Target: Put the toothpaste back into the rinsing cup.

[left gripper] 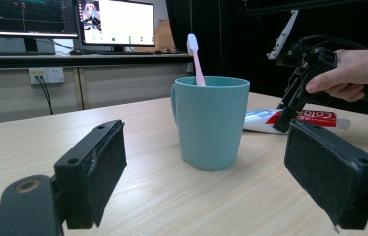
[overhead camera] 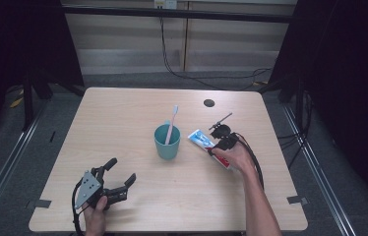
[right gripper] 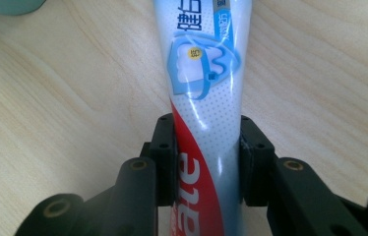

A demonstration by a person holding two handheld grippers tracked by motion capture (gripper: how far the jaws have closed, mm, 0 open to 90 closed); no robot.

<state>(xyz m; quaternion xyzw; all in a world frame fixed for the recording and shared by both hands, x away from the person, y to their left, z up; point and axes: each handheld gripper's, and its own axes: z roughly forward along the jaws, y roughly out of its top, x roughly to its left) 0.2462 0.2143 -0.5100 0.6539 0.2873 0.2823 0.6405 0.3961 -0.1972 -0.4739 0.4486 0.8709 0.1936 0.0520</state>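
Landmark: teal cup (overhead camera: 167, 141) holding toothbrush (overhead camera: 172, 123).
Right gripper (overhead camera: 216, 147): jaws clamping toothpaste tube (right gripper: 204, 83) beside cup, likely for lifting.
Left gripper (overhead camera: 118, 178): jaws spread wide, idling nearer the person than cup.

This looks like a lab or recording room rather than a home — black curtains (overhead camera: 22, 44) hang at both sides of a lone wooden table (overhead camera: 123, 128) on grey carpet (overhead camera: 5, 147), with tape marks (overhead camera: 296, 199) on the table's edge and cables (overhead camera: 182, 73) trailing across the floor from a wall socket (overhead camera: 165, 4). From the left gripper view, a bench along the wall carries computer monitors (left gripper: 115, 23) showing graphs and a video feed — beside a power outlet (left gripper: 46, 74) with plugged-in leads.
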